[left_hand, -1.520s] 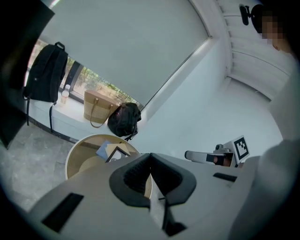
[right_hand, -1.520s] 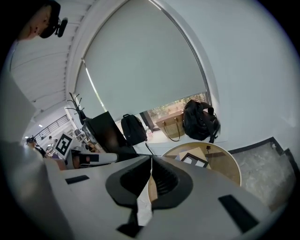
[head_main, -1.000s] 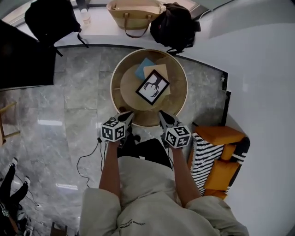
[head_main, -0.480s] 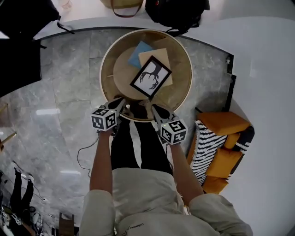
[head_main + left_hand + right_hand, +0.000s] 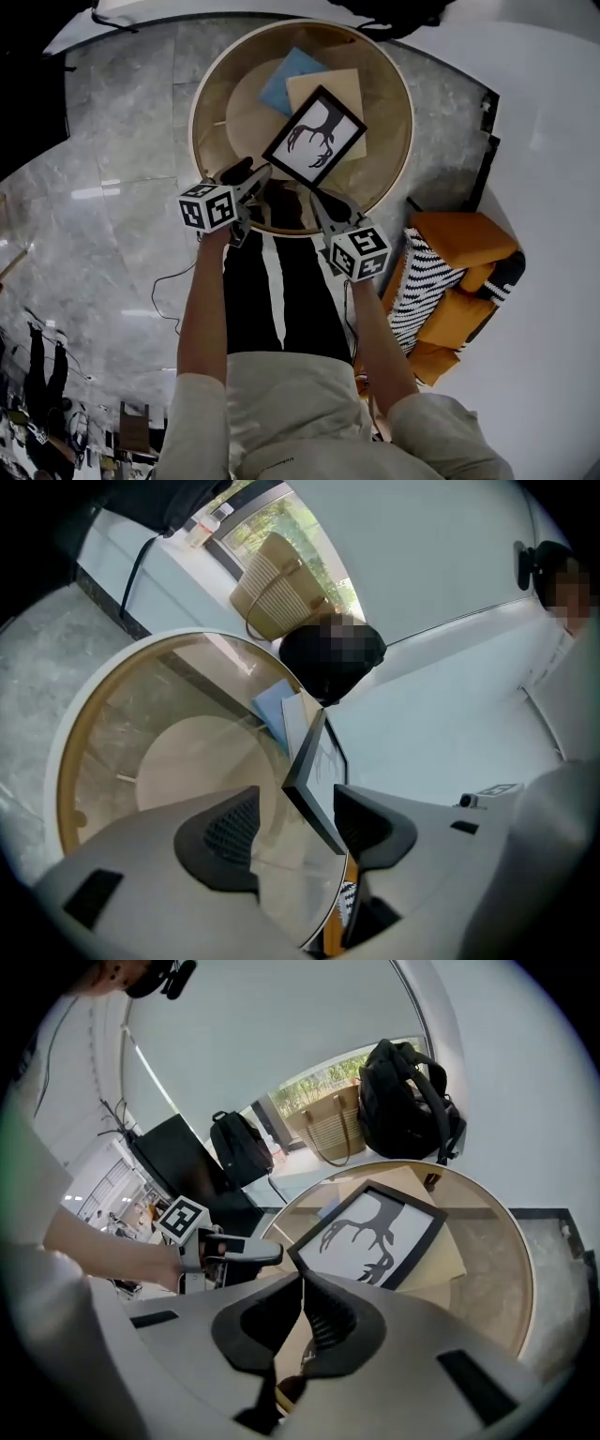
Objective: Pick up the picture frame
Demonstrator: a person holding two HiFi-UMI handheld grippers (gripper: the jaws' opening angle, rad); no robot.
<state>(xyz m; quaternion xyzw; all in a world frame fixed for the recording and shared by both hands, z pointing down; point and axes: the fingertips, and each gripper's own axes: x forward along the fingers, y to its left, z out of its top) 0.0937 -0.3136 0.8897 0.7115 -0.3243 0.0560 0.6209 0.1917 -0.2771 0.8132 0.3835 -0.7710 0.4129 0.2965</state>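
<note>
Picture frame, black-edged with a dark antler-like print on white, lies face up on a round glass-topped table with a pale wooden rim. It rests on a tan sheet, which overlaps a blue sheet on the side away from me.

My left gripper reaches over the near rim, angled downward, and its jaws have just been opening. They stand wide apart, with the frame's near corner between them. In the left gripper view the frame appears edge-on and runs close to one pad, though I cannot tell whether it touches. The other pad is clear of it.

My right gripper hangs just beside the left over the near rim, tilted more steeply down. Its jaws are pressed together with nothing between them, and its tip points at the frame's near edge from a short way off.

From the head view, my two bare forearms stretch forward on either side of my black trousers, each gripper's marker cube facing up. Grey marble floor surrounds the table. An orange armchair with a black-and-white striped cushion stands to my right. Beyond the table, the right gripper view shows a black backpack and a woven tan bag on a white ledge.
</note>
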